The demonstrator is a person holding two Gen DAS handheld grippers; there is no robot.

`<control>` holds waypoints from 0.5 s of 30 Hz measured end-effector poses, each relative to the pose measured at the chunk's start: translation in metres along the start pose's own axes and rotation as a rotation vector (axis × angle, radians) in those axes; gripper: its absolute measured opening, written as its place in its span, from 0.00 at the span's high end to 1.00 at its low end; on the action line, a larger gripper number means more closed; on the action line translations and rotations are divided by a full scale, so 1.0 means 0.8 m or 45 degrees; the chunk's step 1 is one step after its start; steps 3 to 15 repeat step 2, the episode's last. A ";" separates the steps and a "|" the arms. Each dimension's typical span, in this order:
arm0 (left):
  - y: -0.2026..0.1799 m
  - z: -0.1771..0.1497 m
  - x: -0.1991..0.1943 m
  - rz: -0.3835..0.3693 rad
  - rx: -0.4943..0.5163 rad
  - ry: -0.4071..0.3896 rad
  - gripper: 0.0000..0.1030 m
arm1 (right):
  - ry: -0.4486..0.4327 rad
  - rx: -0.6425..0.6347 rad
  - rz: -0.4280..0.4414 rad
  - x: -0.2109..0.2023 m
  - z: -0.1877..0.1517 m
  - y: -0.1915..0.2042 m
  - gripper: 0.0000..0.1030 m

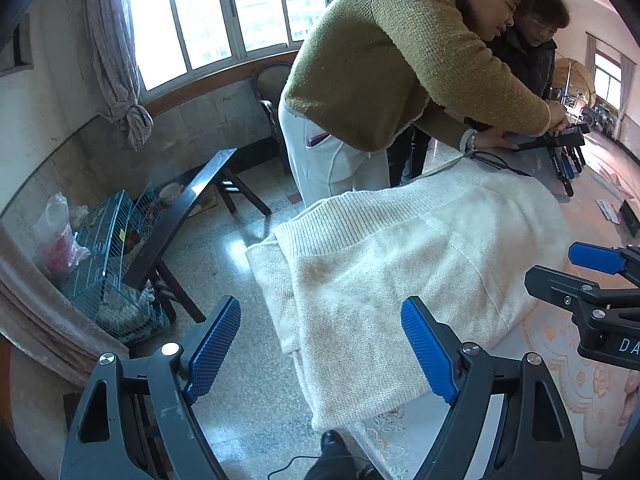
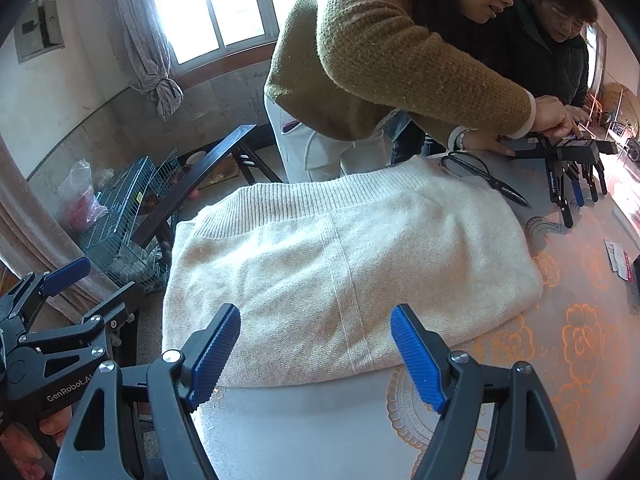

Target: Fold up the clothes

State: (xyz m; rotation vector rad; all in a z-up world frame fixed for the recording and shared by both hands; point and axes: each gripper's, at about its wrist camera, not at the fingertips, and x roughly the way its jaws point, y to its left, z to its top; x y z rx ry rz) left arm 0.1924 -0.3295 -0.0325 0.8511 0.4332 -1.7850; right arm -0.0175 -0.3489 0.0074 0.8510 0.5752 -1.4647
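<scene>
A cream knit sweater [image 2: 344,256] lies folded on the table, its left part hanging over the table edge [image 1: 304,320]. My left gripper [image 1: 320,352] is open at that overhanging edge, the blue pads apart with no cloth pinched between them. My right gripper [image 2: 314,354] is open just before the sweater's near hem, nothing between its fingers. In the left wrist view the right gripper [image 1: 592,280] shows at the right. The right wrist view has the left gripper [image 2: 52,300] at its left edge.
A person in an olive sweater [image 2: 380,60] and a second person [image 2: 560,40] lean over the table's far side, handling other grippers [image 2: 568,160]. Black scissors [image 2: 484,178] lie behind the sweater. A dark bench [image 1: 180,220] and a wire cage [image 1: 108,264] stand on the floor at left.
</scene>
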 end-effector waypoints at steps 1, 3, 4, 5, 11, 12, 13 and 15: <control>0.000 0.000 0.000 0.001 0.001 -0.001 0.19 | 0.000 -0.001 0.000 0.000 0.000 0.000 0.23; 0.001 0.001 -0.001 0.001 0.002 -0.002 0.19 | 0.001 -0.003 0.000 0.000 0.000 0.001 0.23; 0.001 0.001 -0.001 0.001 0.002 -0.002 0.19 | 0.001 -0.003 0.000 0.000 0.000 0.001 0.23; 0.001 0.001 -0.001 0.001 0.002 -0.002 0.19 | 0.001 -0.003 0.000 0.000 0.000 0.001 0.23; 0.001 0.001 -0.001 0.001 0.002 -0.002 0.19 | 0.001 -0.003 0.000 0.000 0.000 0.001 0.23; 0.001 0.001 -0.001 0.001 0.002 -0.002 0.19 | 0.001 -0.003 0.000 0.000 0.000 0.001 0.23; 0.001 0.001 -0.001 0.001 0.002 -0.002 0.19 | 0.001 -0.003 0.000 0.000 0.000 0.001 0.23; 0.001 0.001 -0.001 0.001 0.002 -0.002 0.19 | 0.001 -0.003 0.000 0.000 0.000 0.001 0.23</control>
